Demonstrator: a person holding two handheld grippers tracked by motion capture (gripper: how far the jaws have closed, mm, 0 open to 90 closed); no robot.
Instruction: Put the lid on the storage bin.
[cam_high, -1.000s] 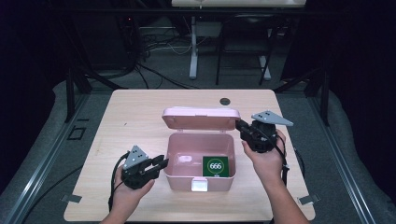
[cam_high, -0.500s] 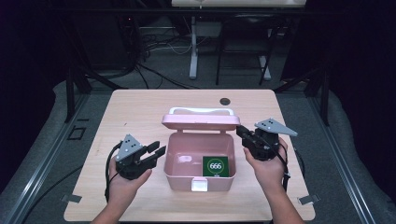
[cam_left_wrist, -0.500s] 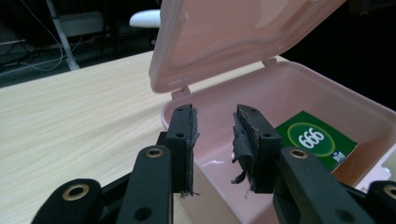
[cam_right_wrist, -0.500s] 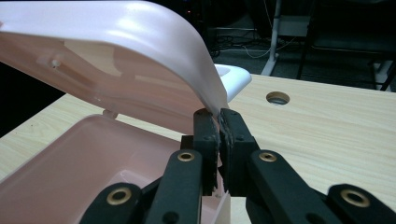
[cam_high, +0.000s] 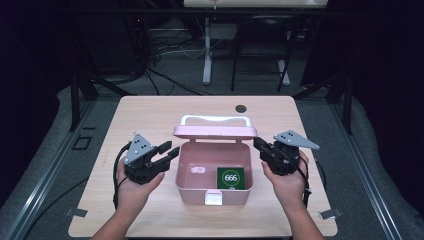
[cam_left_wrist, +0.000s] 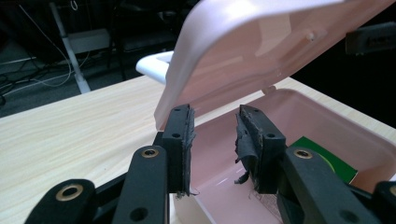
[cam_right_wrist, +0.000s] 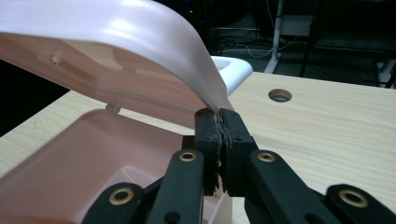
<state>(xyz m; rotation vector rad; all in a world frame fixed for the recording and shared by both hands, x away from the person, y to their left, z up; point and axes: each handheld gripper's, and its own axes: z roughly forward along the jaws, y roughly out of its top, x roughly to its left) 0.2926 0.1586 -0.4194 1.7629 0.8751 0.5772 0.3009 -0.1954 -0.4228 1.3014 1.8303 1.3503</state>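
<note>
Filling the middle of the table (cam_high: 150, 112), nearer its front edge, sits a pink box (cam_high: 212, 172) with its lid (cam_high: 215, 132) propped half open. The right gripper (cam_right_wrist: 218, 122) is clamped on the lid's right corner. The left gripper (cam_left_wrist: 214, 128) hangs beside the box's left wall, its jaws just opening, nothing between them. A green card (cam_high: 230, 178) lies inside, at the front right corner.

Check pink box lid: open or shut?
Open, partway. The lid stands raised off the pink box, with a green card showing inside; the right gripper touches its edge.
</note>
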